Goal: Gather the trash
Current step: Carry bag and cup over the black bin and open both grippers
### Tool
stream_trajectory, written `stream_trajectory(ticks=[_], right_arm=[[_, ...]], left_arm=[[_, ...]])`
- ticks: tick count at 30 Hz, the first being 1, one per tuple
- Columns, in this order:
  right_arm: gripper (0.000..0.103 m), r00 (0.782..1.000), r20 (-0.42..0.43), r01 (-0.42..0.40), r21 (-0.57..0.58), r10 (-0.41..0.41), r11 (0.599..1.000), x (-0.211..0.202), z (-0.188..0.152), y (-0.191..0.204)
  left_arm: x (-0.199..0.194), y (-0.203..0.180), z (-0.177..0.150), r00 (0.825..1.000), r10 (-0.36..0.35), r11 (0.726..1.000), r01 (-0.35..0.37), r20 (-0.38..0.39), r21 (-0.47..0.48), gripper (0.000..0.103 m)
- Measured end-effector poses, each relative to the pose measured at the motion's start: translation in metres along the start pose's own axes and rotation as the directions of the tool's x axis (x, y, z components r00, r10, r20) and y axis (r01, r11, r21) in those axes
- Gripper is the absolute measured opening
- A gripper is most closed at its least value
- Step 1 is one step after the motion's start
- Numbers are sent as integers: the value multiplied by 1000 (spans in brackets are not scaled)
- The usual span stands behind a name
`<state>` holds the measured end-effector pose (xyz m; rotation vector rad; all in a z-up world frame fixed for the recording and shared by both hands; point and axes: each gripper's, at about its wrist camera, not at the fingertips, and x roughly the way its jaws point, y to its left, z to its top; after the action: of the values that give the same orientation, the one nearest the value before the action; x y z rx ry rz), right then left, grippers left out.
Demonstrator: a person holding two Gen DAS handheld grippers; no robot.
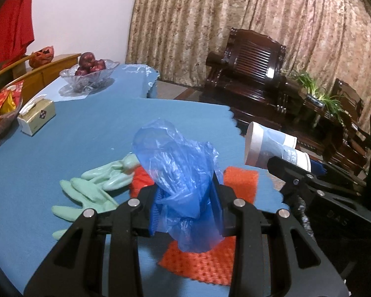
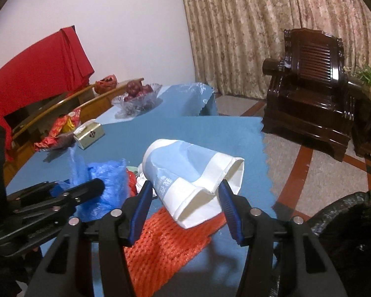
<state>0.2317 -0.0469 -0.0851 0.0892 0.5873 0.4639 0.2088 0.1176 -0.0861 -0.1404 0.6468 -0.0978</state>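
The left gripper pinches a crinkled, translucent blue plastic bag. The right gripper clamps two dented, nested white-and-blue paper cups above an orange mesh net.

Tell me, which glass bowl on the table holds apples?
The far glass bowl, piled with dark red apples; the nearer bowl beside the tissue box holds red-and-yellow packets.

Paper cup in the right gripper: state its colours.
The paper cup is white with a light blue band; clearest in the right wrist view.
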Motion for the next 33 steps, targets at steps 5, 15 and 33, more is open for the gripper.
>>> stream_trajectory(ticks=[5,15,33], right_arm=[[55,999,40,14,6,-15,1000,-32,0,-13],[56,990,61,124,37,-127,992,-101,-19,-64],[63,934,-49,357,115,-353,927,-157,-79,-152]], left_arm=[[-5,-25,2,999,-49,999,49,2,23,33],[-3,-102,0,983,-185,979,185,-10,86,33],[31,-230,-40,917,-378,898,397,-125,192,37]])
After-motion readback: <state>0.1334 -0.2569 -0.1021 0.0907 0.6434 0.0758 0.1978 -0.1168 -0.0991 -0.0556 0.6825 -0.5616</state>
